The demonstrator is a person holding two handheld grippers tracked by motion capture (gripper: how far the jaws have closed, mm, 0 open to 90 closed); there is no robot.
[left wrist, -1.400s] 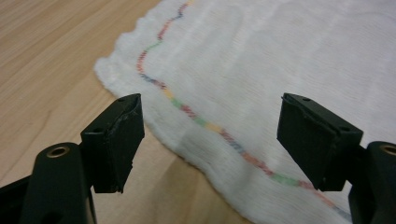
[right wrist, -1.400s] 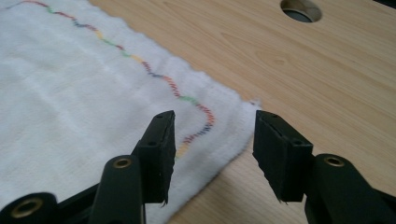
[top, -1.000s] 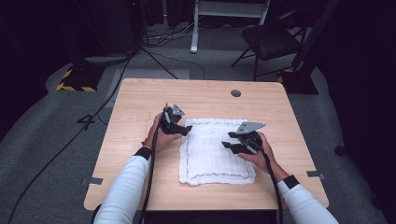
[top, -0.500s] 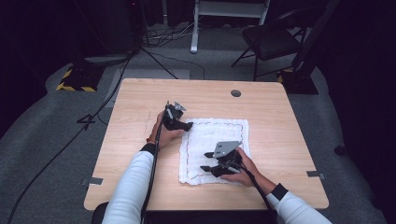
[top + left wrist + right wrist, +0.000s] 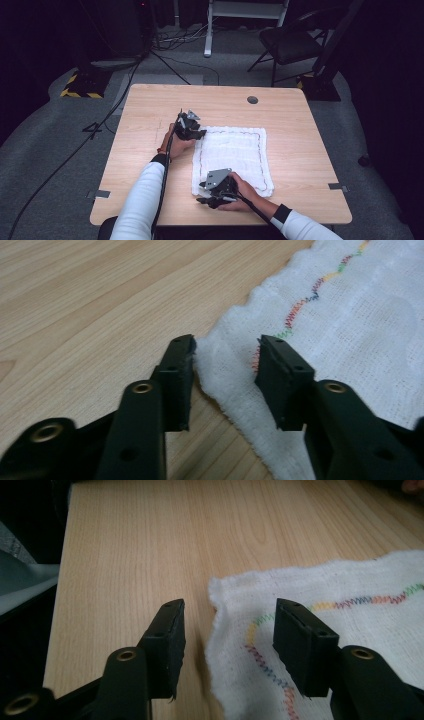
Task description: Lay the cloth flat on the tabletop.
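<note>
Wooden table (image 5: 150, 115) bears a white cloth (image 5: 232, 150); each hand-held gripper straddles a corner, apparently unclamped.

No readable text, label, brand or number shows on anything in these views.

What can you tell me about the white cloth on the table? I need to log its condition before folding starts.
The white cloth is a soft, loosely woven rectangle lying spread flat on the wooden table, slightly rumpled. A wavy multicoloured stitch line runs just inside its fuzzy edges. The left gripper straddles its far-left corner, jaws just closing, with that corner between them. The right gripper sits at the near-left corner, jaws open around the edge, not pinching it.
</note>
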